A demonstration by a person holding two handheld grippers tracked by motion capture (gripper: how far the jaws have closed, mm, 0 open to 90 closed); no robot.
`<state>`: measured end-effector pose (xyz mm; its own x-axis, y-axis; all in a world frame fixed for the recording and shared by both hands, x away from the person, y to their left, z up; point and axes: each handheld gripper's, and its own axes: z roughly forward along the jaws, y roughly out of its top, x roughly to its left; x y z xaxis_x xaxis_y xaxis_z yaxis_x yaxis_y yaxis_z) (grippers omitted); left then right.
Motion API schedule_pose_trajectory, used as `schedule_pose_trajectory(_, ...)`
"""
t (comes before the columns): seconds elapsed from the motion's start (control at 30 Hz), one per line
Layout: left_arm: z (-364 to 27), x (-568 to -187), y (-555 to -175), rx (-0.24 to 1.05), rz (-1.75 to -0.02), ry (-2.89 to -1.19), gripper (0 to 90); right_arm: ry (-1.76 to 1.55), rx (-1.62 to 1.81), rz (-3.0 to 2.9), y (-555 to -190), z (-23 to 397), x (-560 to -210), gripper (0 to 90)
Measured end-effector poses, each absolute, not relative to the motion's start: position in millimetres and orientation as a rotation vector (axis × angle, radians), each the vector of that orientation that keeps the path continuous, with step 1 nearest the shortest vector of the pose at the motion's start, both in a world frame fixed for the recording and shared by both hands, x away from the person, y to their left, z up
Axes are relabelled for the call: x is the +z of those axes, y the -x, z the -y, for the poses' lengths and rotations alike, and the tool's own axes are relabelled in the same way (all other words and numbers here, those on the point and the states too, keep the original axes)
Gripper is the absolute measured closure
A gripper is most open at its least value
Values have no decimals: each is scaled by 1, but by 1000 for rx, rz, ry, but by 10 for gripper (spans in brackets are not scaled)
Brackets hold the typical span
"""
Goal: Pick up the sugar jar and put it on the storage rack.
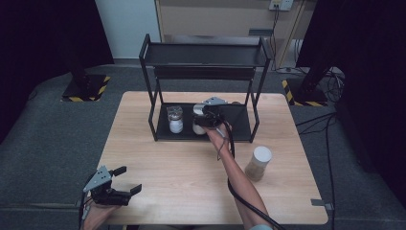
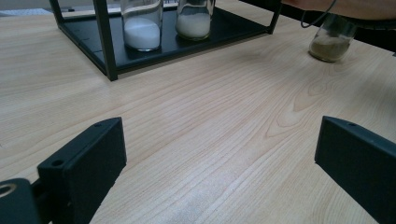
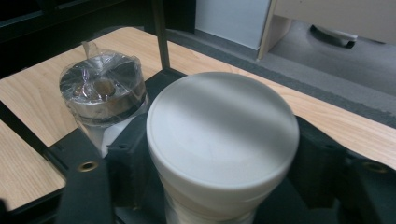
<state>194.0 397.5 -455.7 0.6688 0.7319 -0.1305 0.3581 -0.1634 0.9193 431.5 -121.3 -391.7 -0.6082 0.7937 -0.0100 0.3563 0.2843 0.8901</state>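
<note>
A white-lidded jar [image 3: 223, 140] is clasped upright between the jaws of the right hand-held gripper [image 1: 207, 119] on the rack's [image 1: 242, 128] lower shelf, a second jar [image 1: 175, 120] just at its 9 o'clock. The left hand-held gripper [image 1: 115, 184] is held wide open and empty, far off at the table's [image 1: 182, 167] 7 o'clock.

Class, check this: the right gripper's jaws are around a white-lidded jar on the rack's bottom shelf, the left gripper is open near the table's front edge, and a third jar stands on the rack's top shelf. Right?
One error: the third jar stands on the table, right of the rack, not on its top shelf, as the high view shows. The right gripper around the white-lidded jar and the open left gripper are correct.
</note>
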Motion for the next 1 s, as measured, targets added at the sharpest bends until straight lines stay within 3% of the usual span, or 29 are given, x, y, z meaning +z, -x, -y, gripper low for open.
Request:
schedule_pose_trajectory(0.1, -397, -456, -194, 420, -878, -1771, 10, -1024, 1297, -2084, -427, 125, -386, 186)
schedule_pose_trajectory(0.23, -397, -455, -193, 423, -877, -1773, 10, -993, 1330, -2057, -421, 132, -376, 145)
schedule_pose_trajectory(1.0, -390, -452, -189, 429, -905, -1772, 11, -823, 1423, -2122, -371, 191, -317, 112)
